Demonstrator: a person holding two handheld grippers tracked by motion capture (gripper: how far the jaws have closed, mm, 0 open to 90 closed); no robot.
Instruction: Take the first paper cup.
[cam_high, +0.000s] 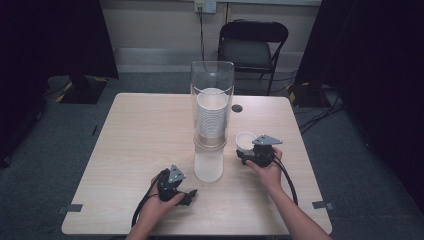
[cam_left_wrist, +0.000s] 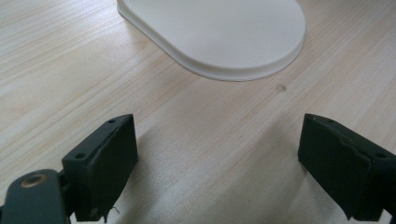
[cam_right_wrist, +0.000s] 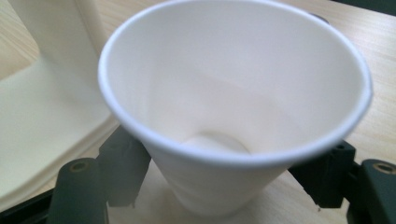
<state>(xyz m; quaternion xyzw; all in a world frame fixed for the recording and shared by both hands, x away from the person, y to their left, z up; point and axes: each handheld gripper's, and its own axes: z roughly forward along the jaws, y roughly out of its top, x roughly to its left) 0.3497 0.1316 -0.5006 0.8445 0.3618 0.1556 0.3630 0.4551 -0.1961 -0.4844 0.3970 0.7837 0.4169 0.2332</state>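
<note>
Grey carpet, a black folding chair (cam_high: 253, 46) and dark curtains surround the pale wooden surface (cam_high: 140, 145), where the right gripper (cam_high: 248, 152) brackets a white paper cup (cam_high: 245, 140) beside the cup dispenser (cam_high: 211, 120), while the left gripper (cam_high: 189, 196) rests apart, empty.

Probably a lab: black curtains (cam_high: 55, 35), floor cables (cam_high: 320, 117), folding chair (cam_high: 252, 47).

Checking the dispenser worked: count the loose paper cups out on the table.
1. A single cup stands on the table between the right gripper's jaws, right of the dispenser. The rest sit stacked inside its clear tube, too tightly packed to count.
</note>
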